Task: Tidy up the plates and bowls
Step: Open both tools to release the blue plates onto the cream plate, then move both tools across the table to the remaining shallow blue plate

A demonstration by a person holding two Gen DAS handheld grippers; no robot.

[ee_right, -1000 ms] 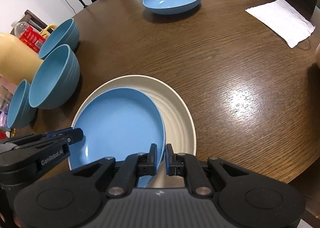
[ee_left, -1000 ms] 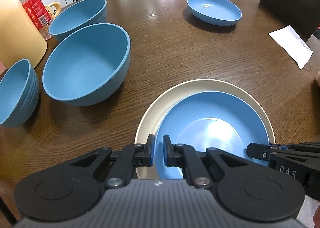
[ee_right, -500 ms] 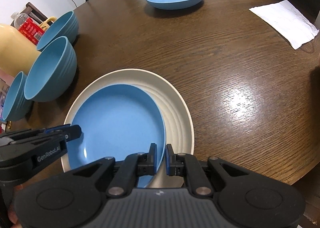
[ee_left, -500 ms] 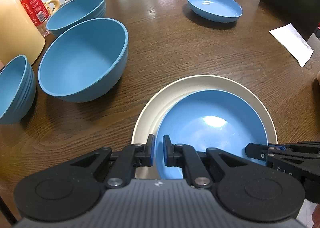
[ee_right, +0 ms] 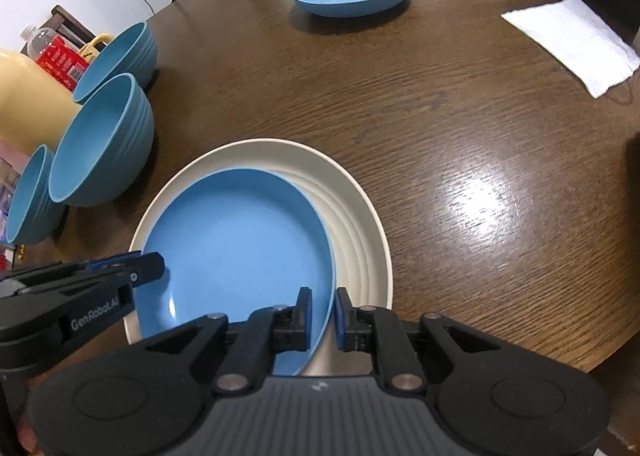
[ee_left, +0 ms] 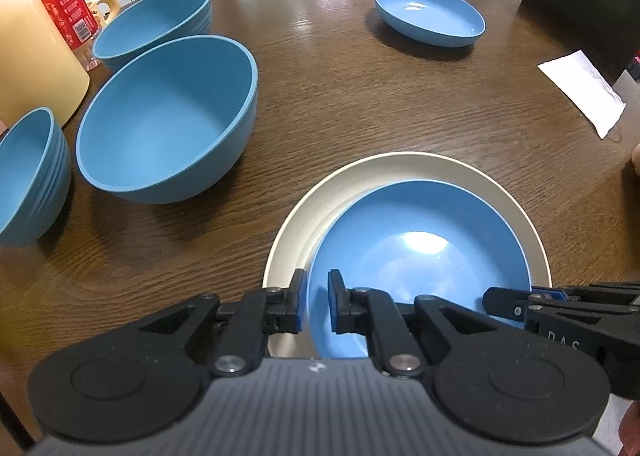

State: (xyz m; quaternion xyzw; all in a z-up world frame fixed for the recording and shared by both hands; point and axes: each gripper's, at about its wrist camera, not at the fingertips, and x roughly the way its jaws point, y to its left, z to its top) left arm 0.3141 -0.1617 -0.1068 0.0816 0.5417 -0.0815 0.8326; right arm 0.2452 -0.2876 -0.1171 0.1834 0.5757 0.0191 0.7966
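Observation:
A blue plate [ee_left: 416, 256] lies inside a larger cream plate [ee_left: 304, 216] at the table's near edge. My left gripper [ee_left: 317, 304] straddles the blue plate's near-left rim. Its jaws are opening, and a narrow gap shows between the pads and the rim. My right gripper [ee_right: 323, 312] straddles the near-right rim of the blue plate [ee_right: 240, 240], which lies off-centre on the cream plate [ee_right: 352, 208]. Its jaws are opening too, with the rim loose between them. Each gripper's fingertips show at the side of the other's view.
Three blue bowls [ee_left: 168, 116] [ee_left: 156, 24] [ee_left: 28, 176] stand at the left. Behind them are a yellow jug [ee_left: 32, 68] and a red-labelled bottle [ee_left: 68, 12]. Another blue plate [ee_left: 430, 16] lies at the far side, and a white napkin [ee_left: 580, 88] at the right.
Both grippers' jaws have parted slightly around the blue plate's rim. The plates and hands have stayed about where they were.

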